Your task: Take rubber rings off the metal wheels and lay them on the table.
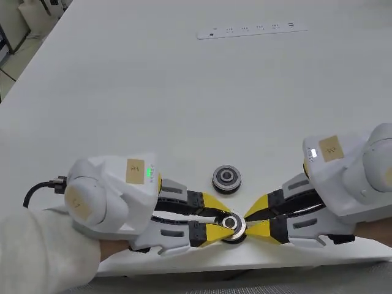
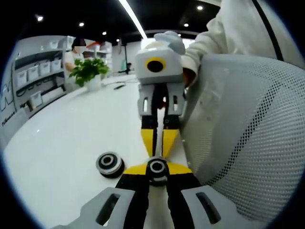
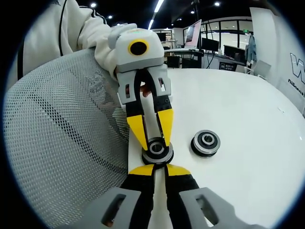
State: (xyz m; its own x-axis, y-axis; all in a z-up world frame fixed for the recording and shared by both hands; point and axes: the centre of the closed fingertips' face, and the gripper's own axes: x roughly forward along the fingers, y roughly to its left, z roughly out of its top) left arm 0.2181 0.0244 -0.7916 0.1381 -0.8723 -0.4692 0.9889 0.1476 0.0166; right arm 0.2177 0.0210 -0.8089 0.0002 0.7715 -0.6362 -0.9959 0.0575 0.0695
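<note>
left hand-held gripper (image 1: 220, 223): jaws pinched together | right hand-held gripper (image 1: 246, 222): jaws pinched together | tips facing, nearly meeting

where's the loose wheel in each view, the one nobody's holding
Head view: loose wheel low centre, just above the held wheel.
Left gripper view: lower left, left of the held wheel.
Right gripper view: right of centre, right of the held wheel.
Shared landmark: the held wheel.

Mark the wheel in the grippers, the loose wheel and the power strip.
held wheel (image 1: 231, 222): head view, on its shiny metal hub.
loose wheel (image 1: 226, 178): head view, on its centre hub.
power strip (image 1: 252, 30): head view, middle of its top face.
</note>
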